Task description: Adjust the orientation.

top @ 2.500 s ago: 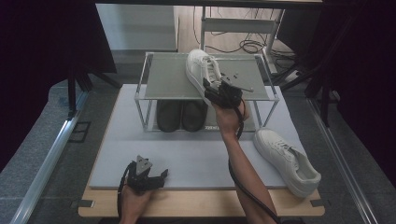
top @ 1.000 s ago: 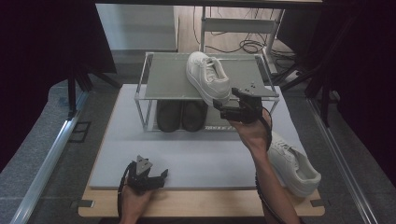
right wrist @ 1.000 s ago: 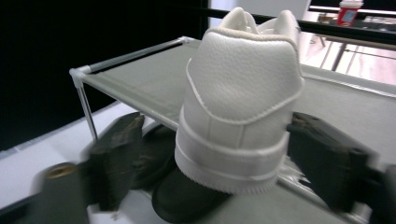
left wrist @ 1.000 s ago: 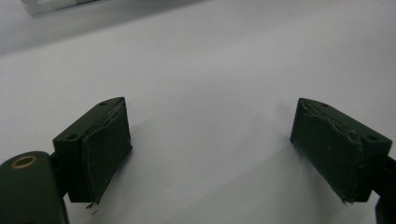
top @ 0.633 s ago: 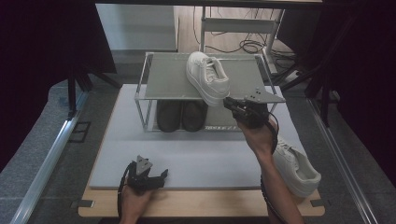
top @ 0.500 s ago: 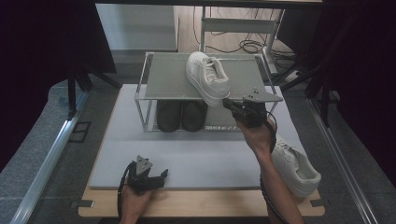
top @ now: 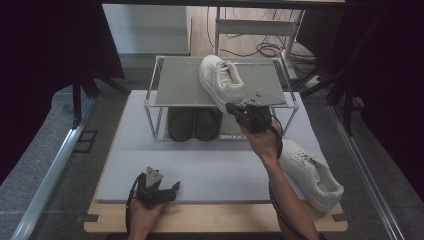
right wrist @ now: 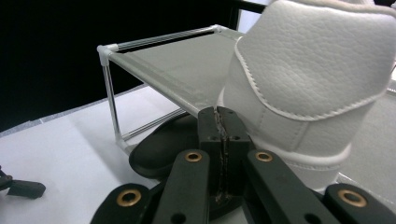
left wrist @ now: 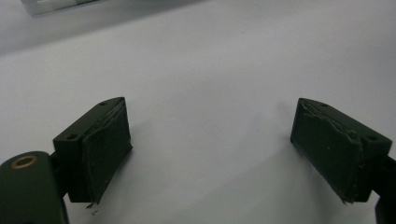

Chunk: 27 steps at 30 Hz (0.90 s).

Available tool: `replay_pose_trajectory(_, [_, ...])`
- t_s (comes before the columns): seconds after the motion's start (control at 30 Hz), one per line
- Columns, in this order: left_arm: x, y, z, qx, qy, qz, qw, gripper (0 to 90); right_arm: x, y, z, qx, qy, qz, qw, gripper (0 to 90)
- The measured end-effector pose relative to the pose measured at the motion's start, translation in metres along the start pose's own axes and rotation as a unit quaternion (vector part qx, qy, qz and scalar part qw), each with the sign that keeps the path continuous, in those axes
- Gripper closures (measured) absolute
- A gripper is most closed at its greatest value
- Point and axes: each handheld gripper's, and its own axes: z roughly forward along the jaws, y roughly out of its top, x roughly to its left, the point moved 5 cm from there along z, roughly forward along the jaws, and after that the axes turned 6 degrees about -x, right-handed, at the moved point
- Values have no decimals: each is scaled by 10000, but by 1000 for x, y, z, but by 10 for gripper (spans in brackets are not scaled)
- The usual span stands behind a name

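A white sneaker point(top: 220, 82) stands on top of a wire shoe rack point(top: 175, 85), its heel toward the front edge. My right gripper point(top: 232, 107) sits just in front of that heel, its jaws shut flat against each other with nothing between them. In the right gripper view the closed tips point(right wrist: 219, 114) lie right beside the sneaker's heel point(right wrist: 317, 84); whether they touch it I cannot tell. A second white sneaker point(top: 310, 172) lies on the mat at the right. My left gripper point(top: 172, 187) rests open near the front edge, its jaws point(left wrist: 210, 144) wide over bare mat.
A pair of black shoes point(top: 195, 124) sits on the rack's lower level, also seen under the shelf point(right wrist: 163, 149). The rack stands on a white mat point(top: 210, 160) on a wooden table. Dark curtains flank both sides, and cables lie on the floor behind.
My right gripper has swung back left to the heel of the sneaker on the rack, and its jaws, spread before, have closed on nothing. The left gripper has stayed put.
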Motion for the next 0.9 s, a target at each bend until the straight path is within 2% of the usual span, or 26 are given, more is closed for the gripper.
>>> replay_pose_trajectory(0.23, [0, 0, 0, 8, 0, 9, 10000, 116, -14, -8, -18, 58, -191, 108, 9997, 897])
replay_pose_trajectory(0.33, [0, 0, 0, 11, 0, 13, 10000, 116, -18, -12, -19, 44, -130, 194, 9997, 898])
replay_pose_trajectory(0.43, [0, 0, 0, 12, 0, 14, 10000, 116, -18, -11, -18, 30, -116, 171, 9998, 897])
replay_pose_trajectory(0.6, [0, 0, 0, 3, -4, 2, 10000, 116, -15, -9, -7, 56, -57, 166, 9998, 898])
replay_pose_trajectory(0.9, [0, 0, 0, 6, -1, -13, 10000, 116, -6, -4, 23, 79, 119, 161, 9998, 898])
